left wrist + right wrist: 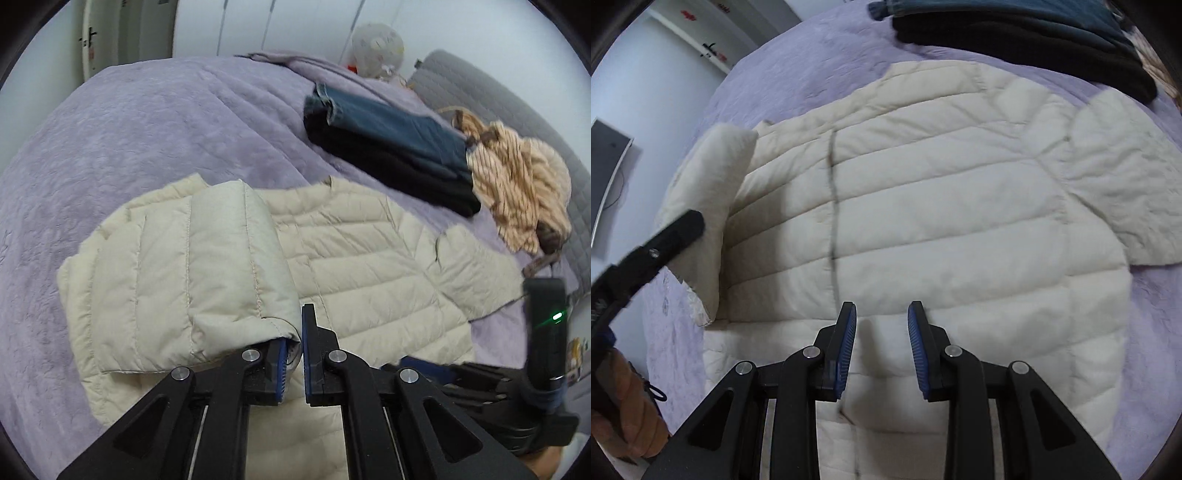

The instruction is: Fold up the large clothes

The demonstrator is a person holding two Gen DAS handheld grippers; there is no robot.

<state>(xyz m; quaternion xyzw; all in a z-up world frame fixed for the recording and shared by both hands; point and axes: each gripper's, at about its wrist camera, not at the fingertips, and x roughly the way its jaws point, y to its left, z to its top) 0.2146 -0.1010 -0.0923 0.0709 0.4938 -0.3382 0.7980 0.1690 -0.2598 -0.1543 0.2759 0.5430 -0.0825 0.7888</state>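
Note:
A cream quilted puffer jacket [369,258] [923,206] lies flat on a lilac bedspread [147,129], zip side up. My left gripper [293,332] is shut on the cuff of one sleeve [207,266], which is lifted and bent over the jacket's body. The right wrist view shows that same left gripper [676,229] at the left edge, with the raised sleeve [713,192] hanging from it. My right gripper [882,306] hovers open over the jacket's lower front, just right of the zip line [833,206], with nothing between its fingers. The other sleeve [1126,192] lies spread out to the right.
A folded stack of blue and black clothes [391,151] sits on the bed beyond the jacket, with a crumpled striped beige garment [517,192] beside it. A grey padded headboard [480,92] and a plush toy [376,48] stand behind. A hand [628,417] shows at lower left.

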